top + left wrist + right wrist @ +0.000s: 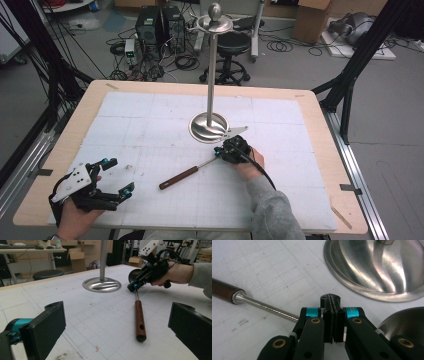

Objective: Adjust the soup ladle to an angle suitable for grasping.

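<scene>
Scanning from the lower left of the high view, I see my left gripper (pixel 111 176) resting near the front-left corner of the white gridded mat (pixel 150 125), jaws spread wide with nothing between them; the left gripper view shows bare mat between its two black jaws. Plenty of free mat lies above and to the right of it, and the wooden table (pixel 75 125) shows as a bare margin around the mat on every side. Toward the lower middle lies one ladle (pixel 180 177), its brown wooden handle pointing lower left and its thin metal shaft running up and right. My right gripper (pixel 218 151) sits at the centre, jaws pressed together on that shaft close to the bowl end, as the right gripper view shows; the ladle's steel bowl is at that view's lower right and looks empty. Just above it stands one metal stand (pixel 212 75), its dished round base, nothing in it, close beside the gripper. Further right, the mat is open up to its edge.
</scene>
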Demonstrator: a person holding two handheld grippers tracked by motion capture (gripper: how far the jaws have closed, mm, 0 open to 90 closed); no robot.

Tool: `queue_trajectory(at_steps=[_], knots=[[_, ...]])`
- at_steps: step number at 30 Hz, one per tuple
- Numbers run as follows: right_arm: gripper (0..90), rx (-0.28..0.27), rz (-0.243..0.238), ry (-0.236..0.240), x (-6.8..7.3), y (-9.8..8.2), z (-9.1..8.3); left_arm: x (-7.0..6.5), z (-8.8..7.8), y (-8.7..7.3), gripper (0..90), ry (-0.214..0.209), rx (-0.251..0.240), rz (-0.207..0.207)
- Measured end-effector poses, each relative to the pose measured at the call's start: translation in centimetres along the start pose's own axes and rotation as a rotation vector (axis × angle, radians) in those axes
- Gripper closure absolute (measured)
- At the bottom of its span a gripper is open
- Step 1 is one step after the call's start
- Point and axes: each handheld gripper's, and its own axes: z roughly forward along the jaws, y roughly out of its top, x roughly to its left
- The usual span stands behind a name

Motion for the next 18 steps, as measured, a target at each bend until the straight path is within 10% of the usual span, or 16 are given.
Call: queue_trajectory(at_steps=[18], knots=[[89.6,0.043,-0.079,-0.042,1.2,-1.3,-1.9,0.0,0.3,-0.1,1.7,-0.006,0.008,-0.002]])
